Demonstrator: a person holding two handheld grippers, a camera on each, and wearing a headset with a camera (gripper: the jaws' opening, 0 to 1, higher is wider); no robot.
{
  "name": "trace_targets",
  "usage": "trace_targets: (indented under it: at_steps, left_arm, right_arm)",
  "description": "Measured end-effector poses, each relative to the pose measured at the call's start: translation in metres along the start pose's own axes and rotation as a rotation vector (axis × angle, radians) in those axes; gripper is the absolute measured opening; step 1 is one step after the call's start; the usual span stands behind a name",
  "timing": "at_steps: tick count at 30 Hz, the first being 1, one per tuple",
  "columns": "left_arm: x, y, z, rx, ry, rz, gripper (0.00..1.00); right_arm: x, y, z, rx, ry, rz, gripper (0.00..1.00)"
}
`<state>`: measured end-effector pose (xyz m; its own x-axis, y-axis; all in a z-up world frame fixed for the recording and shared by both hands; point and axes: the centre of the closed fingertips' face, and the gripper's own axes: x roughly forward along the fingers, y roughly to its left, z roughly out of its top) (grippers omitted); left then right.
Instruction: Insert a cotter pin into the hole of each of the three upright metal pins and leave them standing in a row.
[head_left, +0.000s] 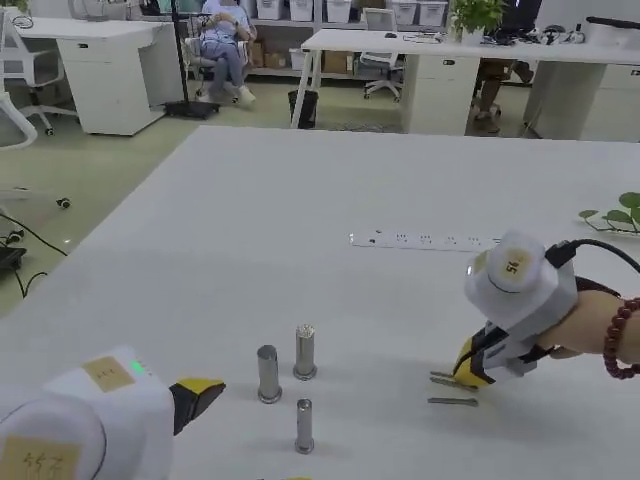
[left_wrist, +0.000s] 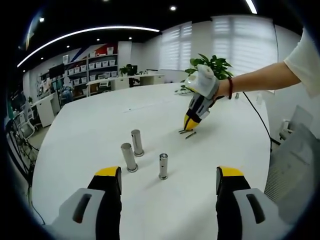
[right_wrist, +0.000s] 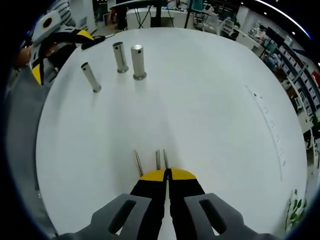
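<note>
left gripper (left_wrist: 169, 174) hangs at the table's (head_left: 400, 190) near edge, jaws wide apart, three pins (head_left: 305, 352) upright in a cluster just ahead. right gripper (head_left: 468, 372), jaws pressed together, tips down at two cotter pins (head_left: 452, 401) lying toward the right edge.

bright even overhead lighting; soft faint shadows; fisheye warp near edges
</note>
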<state>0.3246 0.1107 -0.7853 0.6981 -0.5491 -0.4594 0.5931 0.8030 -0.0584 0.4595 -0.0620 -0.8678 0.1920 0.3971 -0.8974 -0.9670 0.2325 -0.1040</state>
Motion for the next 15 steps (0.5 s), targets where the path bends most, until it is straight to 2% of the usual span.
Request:
trace_targets:
  at_steps: [4,8,15]
  left_arm:
    - [-0.001,0.002,0.001,0.003,-0.002,0.002,0.76]
    - [-0.002,0.004,0.004,-0.002,-0.009,0.003,0.74]
    - [-0.004,0.003,0.013,-0.03,-0.039,-0.016,0.7]
  right_arm:
    - [-0.003,-0.003,-0.002,-0.049,0.021,-0.045,0.02]
    - [-0.01,-0.004,0.003,-0.044,-0.005,-0.068,0.02]
    - [-0.033,0.001,0.018,-0.11,-0.05,-0.145,0.02]
